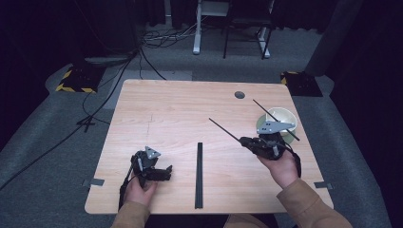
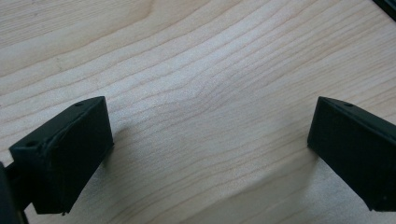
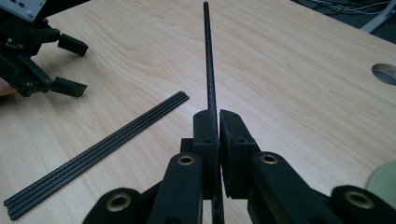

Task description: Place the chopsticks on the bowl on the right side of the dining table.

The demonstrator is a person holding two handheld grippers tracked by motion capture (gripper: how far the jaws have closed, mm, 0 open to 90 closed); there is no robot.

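The right gripper (image 3: 218, 116) is squeezing one thin black stick (image 3: 209, 60) between its closed jaws. The stick is pointing up and away over the table (image 1: 157, 102), off the wood, near the right side. In the high view the same stick (image 1: 224, 129) is slanting out to the left of the right gripper (image 1: 247, 141).

It looks like the job is moving sticks from the table into the cup (image 1: 284, 117). One stick (image 1: 275, 119) is already leaning in the cup, poking out over its rim. So one seems done, one is in the jaws and not yet in the cup, and a small bundle of sticks (image 1: 199, 175) is waiting flat in the middle of the table. In the right gripper view that bundle (image 3: 100, 152) is showing as a few sticks lying side by side, touching.

The sticks are long, straight, very thin and dark, like skinny rods. The cup is round and pale, with an open top, and it is sitting just behind the right hand.

The left gripper (image 1: 165, 173) is resting low on the table near the front left, well apart from the bundle. Its jaws are standing wide open with nothing between them, just bare wood.

The table is light wood with wavy grain lines, and it has a round hole (image 1: 239, 95) near the back.
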